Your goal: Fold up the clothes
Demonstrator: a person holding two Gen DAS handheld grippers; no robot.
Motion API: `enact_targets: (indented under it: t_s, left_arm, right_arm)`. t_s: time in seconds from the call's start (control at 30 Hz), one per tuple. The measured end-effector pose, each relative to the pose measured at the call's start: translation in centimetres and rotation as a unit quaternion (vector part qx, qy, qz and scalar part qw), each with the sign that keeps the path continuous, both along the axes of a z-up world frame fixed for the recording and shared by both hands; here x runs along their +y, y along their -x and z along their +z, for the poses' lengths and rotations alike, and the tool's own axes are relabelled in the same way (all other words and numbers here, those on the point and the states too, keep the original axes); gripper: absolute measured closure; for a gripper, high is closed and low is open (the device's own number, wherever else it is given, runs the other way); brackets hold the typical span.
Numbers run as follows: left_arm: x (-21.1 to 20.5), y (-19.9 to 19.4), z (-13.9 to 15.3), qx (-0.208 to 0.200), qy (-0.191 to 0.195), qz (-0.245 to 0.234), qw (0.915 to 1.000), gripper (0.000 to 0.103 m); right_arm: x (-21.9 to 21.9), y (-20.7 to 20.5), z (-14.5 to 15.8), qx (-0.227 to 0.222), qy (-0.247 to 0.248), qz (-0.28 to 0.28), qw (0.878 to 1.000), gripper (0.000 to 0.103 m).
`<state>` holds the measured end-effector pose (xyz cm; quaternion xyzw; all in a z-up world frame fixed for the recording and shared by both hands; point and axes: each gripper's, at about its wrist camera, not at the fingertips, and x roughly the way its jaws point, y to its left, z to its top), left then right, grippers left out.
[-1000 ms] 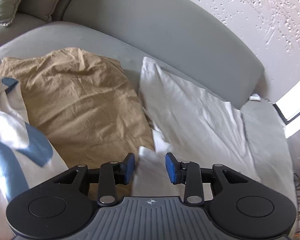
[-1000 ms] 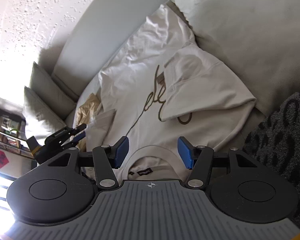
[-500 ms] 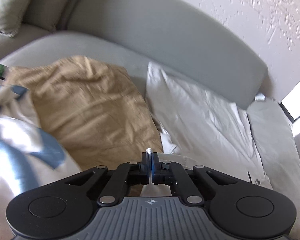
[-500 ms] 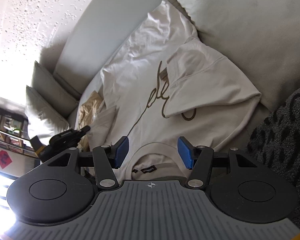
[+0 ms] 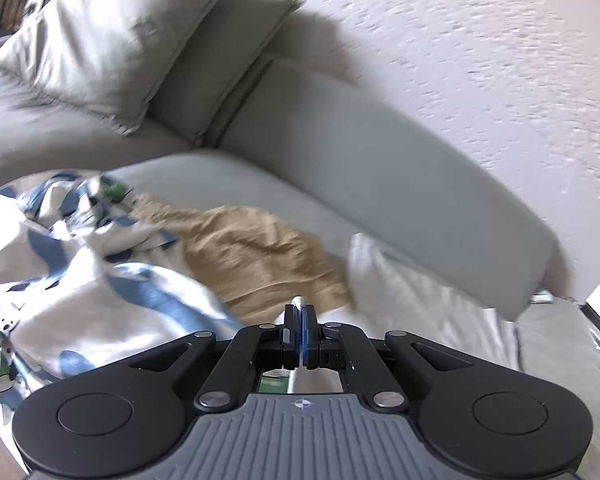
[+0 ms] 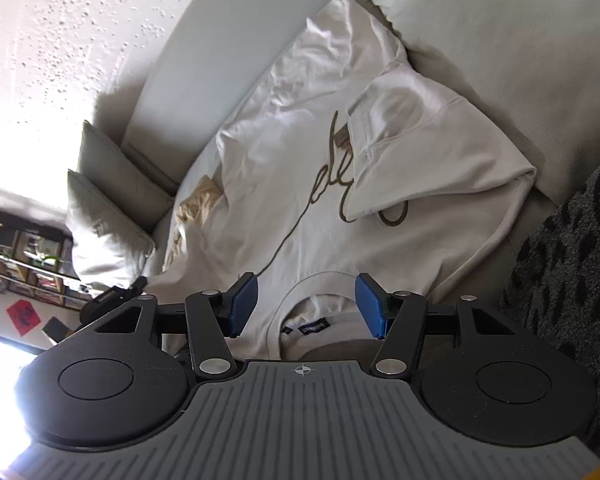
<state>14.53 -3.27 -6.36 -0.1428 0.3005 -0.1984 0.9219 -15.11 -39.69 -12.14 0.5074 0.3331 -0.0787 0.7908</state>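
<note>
A white T-shirt [image 6: 300,168] with a brown script print lies spread on the grey sofa, its right sleeve [image 6: 432,152] folded in over the chest. My right gripper [image 6: 306,304] is open and empty, its jaws on either side of the collar [image 6: 320,284]. My left gripper [image 5: 300,312] is shut on a thin edge of the white T-shirt [image 5: 420,300] and holds it lifted above the seat. The left gripper also shows in the right wrist view [image 6: 112,300], at the shirt's left side.
A tan garment [image 5: 256,256] and a white-and-blue patterned cloth [image 5: 80,280] lie left of the shirt. Grey cushions [image 5: 100,36] and the sofa backrest [image 5: 380,168] stand behind. A dark patterned rug [image 6: 572,272] lies to the right.
My left gripper closed on the shirt's edge and then rose and tilted up, so its view now shows the cushions and wall. The right gripper stayed open over the collar.
</note>
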Motion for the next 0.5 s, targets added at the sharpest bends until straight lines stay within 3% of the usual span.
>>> enact_targets:
  t_s: [0.13,0.2,0.27,0.33,0.4,0.5]
  left_arm:
    - [-4.2,4.0,1.9,-0.088,-0.026,-0.091,0.9915,0.103]
    - [-7.1,6.3,2.0,-0.125,-0.059,-0.147,0.9794,0.103]
    - [-10.1,8.7,1.2,-0.148,-0.106,-0.205,0.9617,0.103]
    - [-13.1,11.0,-0.6,-0.154,-0.174,-0.253,0.9393,0.103]
    - [-15.2,12.5,-3.1,-0.133,-0.238,-0.288,0.9181,0.102]
    - [-15.8,13.6,-5.3,-0.078,-0.279,-0.308,0.9062,0.083]
  right_arm:
    - [-0.4,0.7,0.1,-0.004,0.000,-0.012,1.000,0.043]
    - [-0.6,1.1,0.0,-0.005,-0.002,-0.020,1.000,0.043]
    - [-0.8,1.4,0.0,-0.007,-0.005,-0.026,1.000,0.043]
    - [-1.0,1.8,0.0,-0.007,-0.007,-0.030,0.999,0.043]
    - [-1.3,2.2,-0.1,-0.008,-0.010,-0.033,0.999,0.043]
    - [-1.5,2.5,-0.3,-0.007,-0.013,-0.031,0.999,0.042]
